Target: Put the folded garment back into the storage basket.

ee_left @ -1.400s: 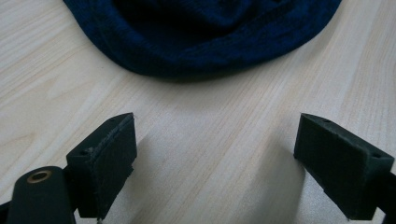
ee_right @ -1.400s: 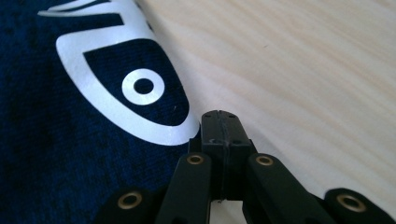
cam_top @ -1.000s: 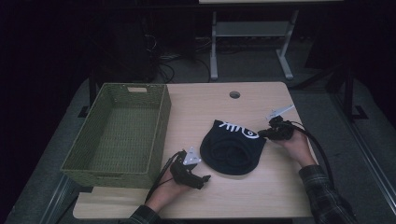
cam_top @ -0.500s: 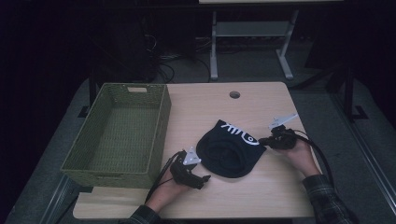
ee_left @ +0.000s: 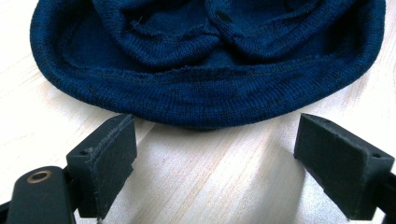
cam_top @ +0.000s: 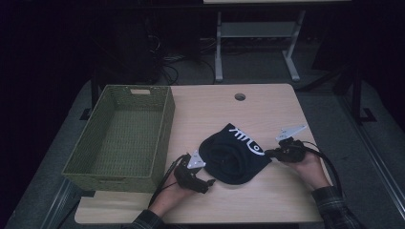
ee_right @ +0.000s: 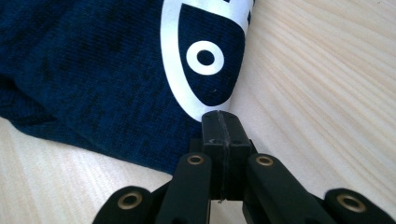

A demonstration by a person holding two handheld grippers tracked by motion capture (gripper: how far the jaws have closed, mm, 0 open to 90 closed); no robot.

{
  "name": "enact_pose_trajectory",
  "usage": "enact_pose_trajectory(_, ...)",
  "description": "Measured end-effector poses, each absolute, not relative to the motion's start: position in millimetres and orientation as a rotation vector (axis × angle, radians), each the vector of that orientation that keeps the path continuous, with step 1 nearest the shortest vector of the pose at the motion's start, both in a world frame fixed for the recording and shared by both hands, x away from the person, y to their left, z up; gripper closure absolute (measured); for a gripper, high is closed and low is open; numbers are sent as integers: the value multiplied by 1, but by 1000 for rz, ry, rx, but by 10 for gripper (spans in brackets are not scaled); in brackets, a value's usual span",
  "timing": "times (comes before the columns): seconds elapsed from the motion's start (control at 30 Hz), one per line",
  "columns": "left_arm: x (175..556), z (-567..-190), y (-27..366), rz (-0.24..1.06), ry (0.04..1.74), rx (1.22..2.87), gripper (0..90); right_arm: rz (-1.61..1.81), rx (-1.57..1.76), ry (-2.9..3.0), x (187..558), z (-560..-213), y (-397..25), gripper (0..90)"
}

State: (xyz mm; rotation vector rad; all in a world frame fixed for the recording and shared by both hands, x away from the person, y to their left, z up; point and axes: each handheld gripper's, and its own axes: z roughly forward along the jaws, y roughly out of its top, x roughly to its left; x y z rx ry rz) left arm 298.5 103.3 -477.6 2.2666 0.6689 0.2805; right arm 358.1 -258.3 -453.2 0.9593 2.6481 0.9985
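The navy knit garment (cam_top: 234,155) lies bunched at the surface's (cam_top: 267,109) middle, a green basket (cam_top: 119,138) at its 9 o'clock. The right claw (ee_right: 219,122) is pinched on its printed edge at 3 o'clock. The left claw (ee_left: 212,154), spread wide at 7 o'clock, just short of the ribbed hem, should probably advance squarely before closing.

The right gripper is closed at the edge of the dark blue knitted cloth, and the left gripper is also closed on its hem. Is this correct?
Not quite. The left gripper is open: the left gripper view shows its jaws wide apart, short of the cloth's ribbed hem. The right gripper is indeed closed at the cloth's edge.
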Motion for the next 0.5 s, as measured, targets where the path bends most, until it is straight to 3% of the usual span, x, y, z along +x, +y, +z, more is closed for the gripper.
enact_pose_trajectory(0.17, 299, -478, 103, 280, 669, 2267, 122, 1051, 998, 2588, 350, -449, -265, 889)
enact_pose_trajectory(0.37, 298, -478, 103, 280, 669, 2267, 122, 1103, 1013, 2508, 327, -443, -277, 787)
enact_pose_trajectory(0.4, 298, -478, 103, 280, 669, 2267, 122, 1108, 1038, 2482, 318, -444, -281, 710)
enact_pose_trajectory(0.5, 298, -478, 103, 281, 668, 2267, 121, 1097, 1056, 2446, 306, -447, -285, 604)
